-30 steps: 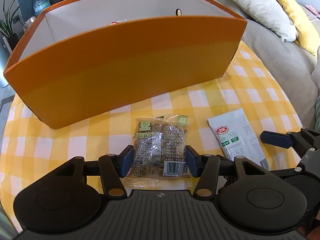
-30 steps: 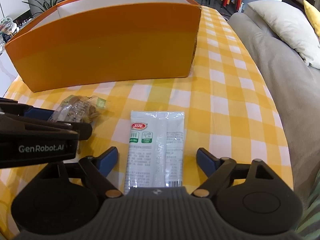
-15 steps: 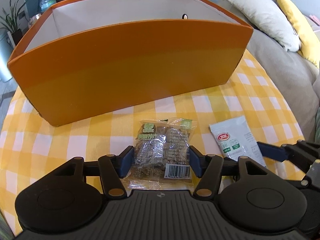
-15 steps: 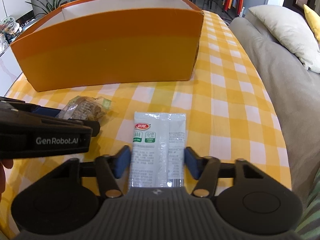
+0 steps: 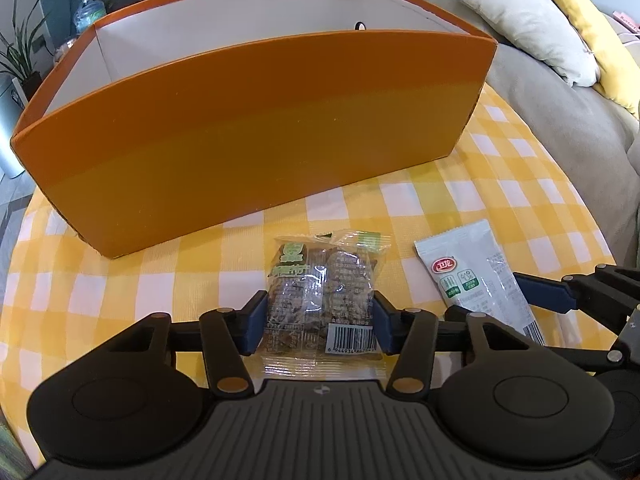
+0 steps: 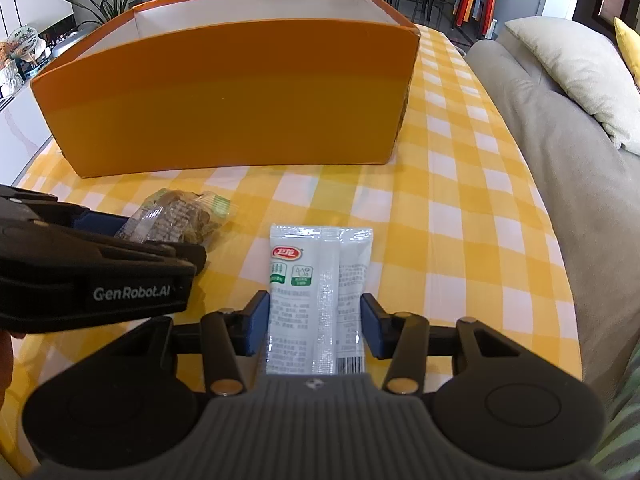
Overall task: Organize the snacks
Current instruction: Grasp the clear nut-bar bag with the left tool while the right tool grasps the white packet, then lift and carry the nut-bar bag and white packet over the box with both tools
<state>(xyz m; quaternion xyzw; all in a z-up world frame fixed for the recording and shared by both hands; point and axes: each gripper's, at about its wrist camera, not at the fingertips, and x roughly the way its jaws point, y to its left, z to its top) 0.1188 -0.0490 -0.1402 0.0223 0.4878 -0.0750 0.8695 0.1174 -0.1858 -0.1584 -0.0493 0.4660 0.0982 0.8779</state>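
Observation:
A clear packet of brown snacks (image 5: 320, 296) with a green label is held between the pads of my left gripper (image 5: 320, 326), which is shut on it just above the yellow checked tablecloth (image 5: 400, 208). A white snack sachet (image 6: 318, 300) with a red logo is held between the pads of my right gripper (image 6: 316, 326), which is shut on it. The sachet also shows in the left wrist view (image 5: 476, 280), and the brown packet in the right wrist view (image 6: 180, 216). A big orange box (image 5: 256, 132) with a white inside stands open behind both.
A grey sofa (image 6: 560, 152) with a beige cushion (image 6: 580, 72) and a yellow one (image 5: 588, 28) runs along the table's right edge. The left gripper's body (image 6: 100, 276) is close on the right gripper's left. Plants and a water bottle (image 5: 90, 16) stand far behind.
My right gripper has closed from wide open onto the white sachet. Both grippers have risen a little with their packets, and the box looks slightly farther off.

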